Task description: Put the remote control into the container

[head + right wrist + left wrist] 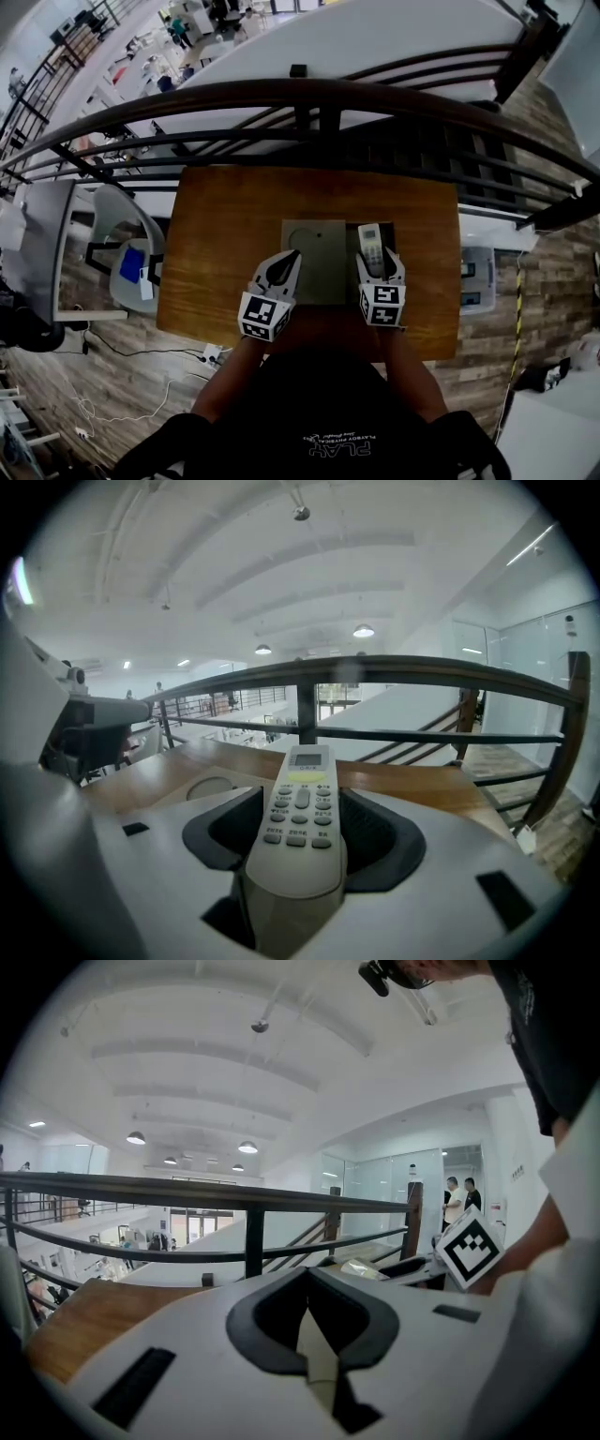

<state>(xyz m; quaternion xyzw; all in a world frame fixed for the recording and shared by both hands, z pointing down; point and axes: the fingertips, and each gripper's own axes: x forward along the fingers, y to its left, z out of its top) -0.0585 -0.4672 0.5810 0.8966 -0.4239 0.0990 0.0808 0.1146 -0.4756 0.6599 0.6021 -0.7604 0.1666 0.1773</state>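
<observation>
R gripper (298,829) is clamped on the remote control (300,799), which sticks out fwd btwn its jaws, apparently over the container (314,272) just ahead on the table (234,216). L gripper (309,1327): jaws together, empty. Pickup looks done; lowering in & release remain.

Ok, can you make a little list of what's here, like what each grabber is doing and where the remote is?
table: wooden, next to a dark railing
container: grey, on the near half of the table
remote: white, buttons up, over the container's right side
right gripper: shut on the remote's near end
left gripper: jaws together, nothing in them, at the container's left edge
remote let go: not yet
</observation>
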